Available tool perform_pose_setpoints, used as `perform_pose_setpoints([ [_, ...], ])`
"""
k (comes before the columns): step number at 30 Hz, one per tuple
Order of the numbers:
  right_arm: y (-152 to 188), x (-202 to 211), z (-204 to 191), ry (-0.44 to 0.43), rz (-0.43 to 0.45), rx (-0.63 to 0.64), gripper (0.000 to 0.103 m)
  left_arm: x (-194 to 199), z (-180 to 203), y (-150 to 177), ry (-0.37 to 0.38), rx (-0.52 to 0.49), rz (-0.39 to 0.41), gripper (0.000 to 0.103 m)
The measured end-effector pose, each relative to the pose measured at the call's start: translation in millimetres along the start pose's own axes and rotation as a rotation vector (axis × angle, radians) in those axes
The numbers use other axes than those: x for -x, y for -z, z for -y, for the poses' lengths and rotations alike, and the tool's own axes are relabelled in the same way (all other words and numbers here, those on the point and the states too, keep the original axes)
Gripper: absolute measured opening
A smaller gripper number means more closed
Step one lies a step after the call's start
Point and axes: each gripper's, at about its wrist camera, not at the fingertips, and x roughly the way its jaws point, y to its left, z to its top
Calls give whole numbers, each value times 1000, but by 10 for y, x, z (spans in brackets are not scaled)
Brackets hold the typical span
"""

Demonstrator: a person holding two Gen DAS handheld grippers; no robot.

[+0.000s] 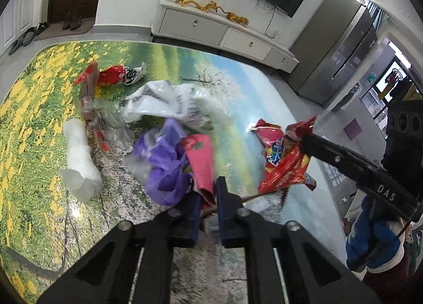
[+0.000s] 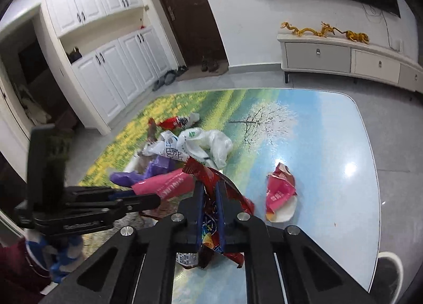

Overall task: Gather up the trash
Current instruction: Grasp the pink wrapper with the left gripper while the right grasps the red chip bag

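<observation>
Our left tongs (image 1: 207, 205) are clenched on a pink wrapper (image 1: 202, 164), and our right tongs (image 2: 210, 214) grip a red snack wrapper (image 2: 211, 179), both lifted over the tabletop (image 2: 330, 132). These foils seem light, crinkly and slippery, so we judge that pinching a bunched fold holds best. More trash lies nearby, including a white plastic bag (image 1: 164, 100).

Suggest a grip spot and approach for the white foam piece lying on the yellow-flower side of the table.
Grip the white foam piece across its narrower middle, coming from above with jaws spanning its width. It lies flat and elongated, apart from the clear plastic wrap beside it, so both long sides look open. Both grippers already hold wrappers, so one must unload first.
</observation>
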Motion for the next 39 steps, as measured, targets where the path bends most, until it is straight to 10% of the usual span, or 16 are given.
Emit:
perform_pose_setpoints([
  [13,166,881,37,1,149,-65,8,511,295,180,34,-46,68,6],
  [28,459,1251,182,76,166,-119,8,494,269,824,75,-76,-73,9],
  [39,531,1257,216,81,162,-135,8,296,293,761,33,-70,-73,33],
])
